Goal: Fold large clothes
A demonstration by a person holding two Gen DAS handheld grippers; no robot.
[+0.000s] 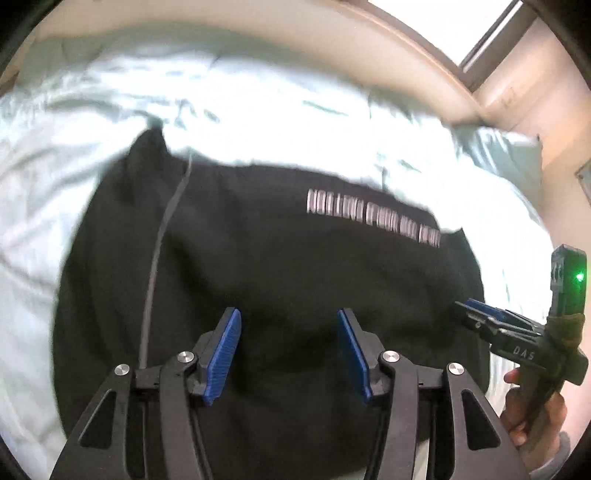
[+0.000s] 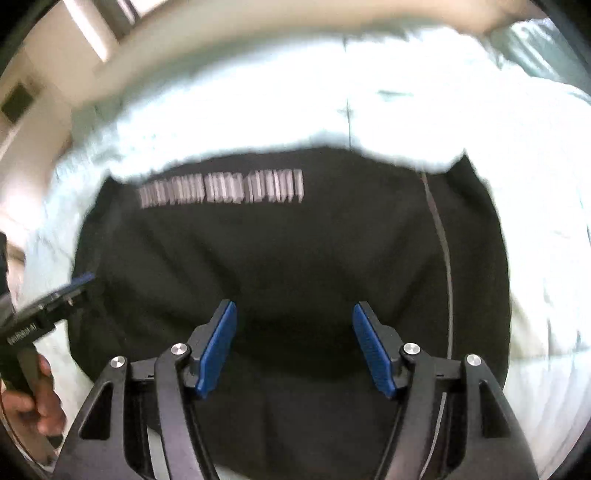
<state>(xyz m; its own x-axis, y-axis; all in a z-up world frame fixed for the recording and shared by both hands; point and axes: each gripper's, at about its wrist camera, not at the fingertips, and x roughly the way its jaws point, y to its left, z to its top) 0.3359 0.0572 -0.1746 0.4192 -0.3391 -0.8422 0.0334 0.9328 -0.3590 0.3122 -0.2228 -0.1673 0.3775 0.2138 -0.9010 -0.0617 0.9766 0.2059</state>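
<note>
You're in a bedroom at home: a bed with rumpled pale sheets lies below your grippers, a curved headboard beyond it, and a window above that.

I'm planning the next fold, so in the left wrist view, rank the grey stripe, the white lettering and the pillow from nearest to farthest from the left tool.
From the left tool:
1. Grey stripe, just left of it on the black garment.
2. White lettering, ahead, slightly right.
3. Pillow, far upper right on the bed.
</note>
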